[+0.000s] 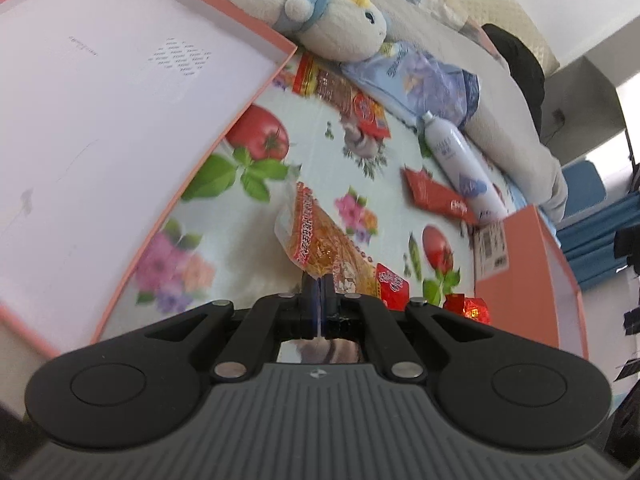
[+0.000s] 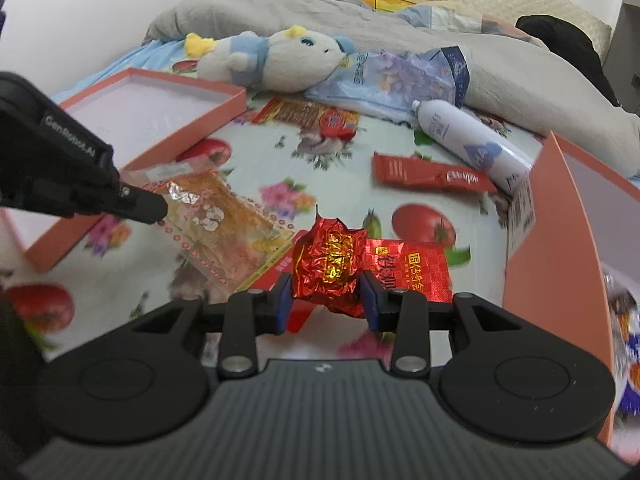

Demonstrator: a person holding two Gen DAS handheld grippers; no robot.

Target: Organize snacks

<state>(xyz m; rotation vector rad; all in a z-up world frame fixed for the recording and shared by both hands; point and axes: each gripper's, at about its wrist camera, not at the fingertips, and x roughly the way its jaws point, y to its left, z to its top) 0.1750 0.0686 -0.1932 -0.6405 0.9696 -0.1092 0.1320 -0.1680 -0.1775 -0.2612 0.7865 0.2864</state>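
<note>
We are seeing the left gripper (image 1: pixel 319 280) pinching, with jaws fully closed, the edge of one clear orange snack packet (image 1: pixel 316 236), which is hanging tilted above the fruit-printed sheet (image 1: pixel 316 152); the right gripper (image 2: pixel 326 300) is clamping one crumpled red foil packet (image 2: pixel 328 268) between its blue pads, partly open around it. We are counting two salmon-pink box parts: a shallow tray (image 2: pixel 160 120) lying open to the left, its white floor bare, and a second part (image 2: pixel 532 248) standing at the right with a barcode label, its inside not readable from here. Loose on the sheet, we are counting one flat red packet (image 2: pixel 412 264) just behind the held foil, one long red sachet (image 2: pixel 432 176), one red-and-brown wrapper (image 2: pixel 308 114) near the tray's far corner, one white bottle (image 2: pixel 468 144) lying on its side, one pale blue bag (image 2: pixel 400 76), and one plush toy (image 2: pixel 280 60) resting at the bag's edge.
</note>
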